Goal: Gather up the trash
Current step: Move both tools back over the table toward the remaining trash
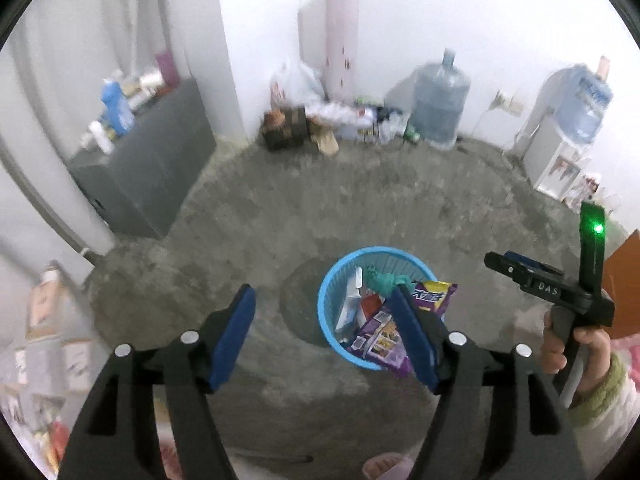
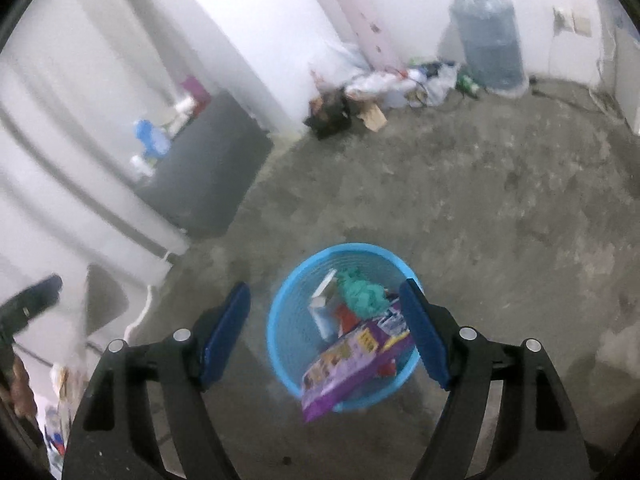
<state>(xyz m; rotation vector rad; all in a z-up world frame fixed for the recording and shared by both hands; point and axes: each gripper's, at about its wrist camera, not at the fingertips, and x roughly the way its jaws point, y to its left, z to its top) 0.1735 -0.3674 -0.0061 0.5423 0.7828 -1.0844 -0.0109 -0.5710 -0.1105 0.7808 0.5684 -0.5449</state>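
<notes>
A blue plastic basket [image 1: 329, 292] stands on the concrete floor and holds trash: a purple snack bag [image 1: 380, 340], a white carton [image 1: 347, 308] and a crumpled teal wad [image 1: 382, 280]. It also shows in the right wrist view [image 2: 286, 320], with the purple bag [image 2: 352, 364] sticking out over its rim. My left gripper [image 1: 322, 334] is open and empty above the floor, its right finger over the basket. My right gripper [image 2: 326, 330] is open and empty above the basket. The right gripper also shows in the left wrist view [image 1: 516, 270], to the right of the basket.
A grey cabinet [image 1: 148, 168] with bottles on top stands at the left wall. A pile of bags and boxes [image 1: 320, 120], a water jug [image 1: 438, 100] and a water dispenser [image 1: 560, 136] line the far wall. An orange board [image 1: 624, 280] is at the right edge.
</notes>
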